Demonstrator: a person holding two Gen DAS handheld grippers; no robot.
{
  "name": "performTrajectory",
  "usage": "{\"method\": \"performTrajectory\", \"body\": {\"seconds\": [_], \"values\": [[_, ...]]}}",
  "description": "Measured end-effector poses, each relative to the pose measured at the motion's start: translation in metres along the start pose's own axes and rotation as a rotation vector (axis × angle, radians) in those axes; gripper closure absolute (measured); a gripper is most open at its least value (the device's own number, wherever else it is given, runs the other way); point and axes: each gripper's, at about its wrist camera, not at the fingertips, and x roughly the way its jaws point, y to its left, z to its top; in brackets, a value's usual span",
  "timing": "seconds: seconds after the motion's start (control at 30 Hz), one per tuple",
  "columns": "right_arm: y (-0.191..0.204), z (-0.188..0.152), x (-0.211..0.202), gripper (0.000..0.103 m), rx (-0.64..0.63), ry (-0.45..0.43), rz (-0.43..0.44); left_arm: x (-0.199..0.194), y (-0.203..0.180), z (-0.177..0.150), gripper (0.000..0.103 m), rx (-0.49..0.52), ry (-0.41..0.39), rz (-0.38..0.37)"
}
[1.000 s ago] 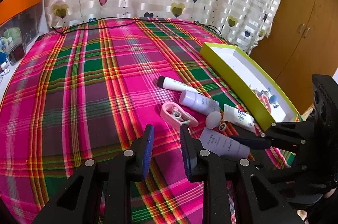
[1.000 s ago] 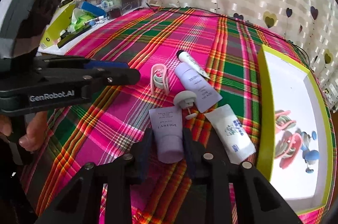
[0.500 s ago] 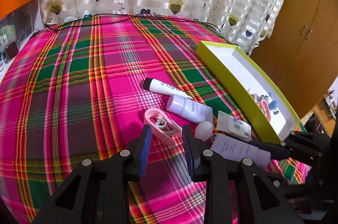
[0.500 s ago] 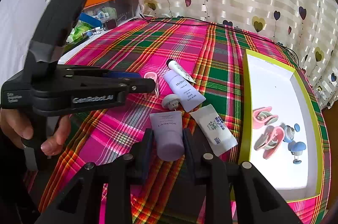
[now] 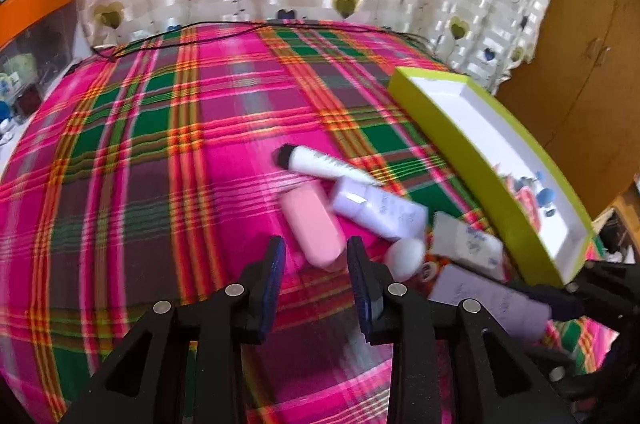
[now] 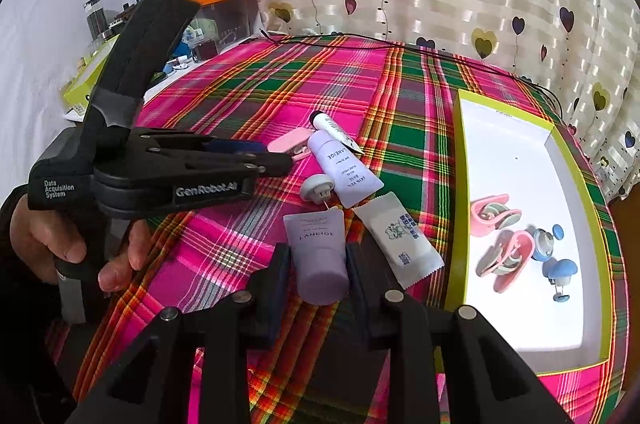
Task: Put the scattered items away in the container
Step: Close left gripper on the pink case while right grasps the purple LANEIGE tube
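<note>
Scattered items lie in one cluster on the plaid-covered counter (image 6: 248, 95), six in count: two lilac tubes, one white tube with a black cap (image 6: 332, 127), one white sachet (image 6: 400, 244), one pink case (image 5: 314, 224) and one white round peg (image 6: 317, 187). The right gripper (image 6: 317, 264) has its jaws narrow on either side of the nearer lilac tube (image 6: 318, 256), pads just beside its capped end; whether they press it I cannot tell. The left gripper (image 5: 316, 260) has its jaws parted, the near end of the pink case just between the tips and not clamped. The farther lilac tube (image 6: 344, 171) lies touching the white tube. To the right stands the container (image 6: 458, 183), a yellow-green tray with white floor, holding two pink cases and two blue pegs.
</note>
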Motion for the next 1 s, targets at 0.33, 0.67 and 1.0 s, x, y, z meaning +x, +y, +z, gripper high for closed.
{"method": "performTrajectory", "body": {"seconds": [0.33, 0.67, 1.0], "values": [[-0.002, -0.002, 0.0, 0.074, 0.01, -0.004, 0.002, 0.0, 0.001, 0.002, 0.07, 0.03, -0.017, 0.0], [-0.003, -0.006, 0.003, 0.074, 0.024, 0.001, 0.011, 0.011, -0.007, 0.007, 0.072, 0.083, -0.003, -0.007], [-0.003, -0.01, 0.01, 0.073, 0.031, 0.037, 0.015, 0.005, -0.003, 0.005, 0.085, 0.064, -0.012, -0.016]]}}
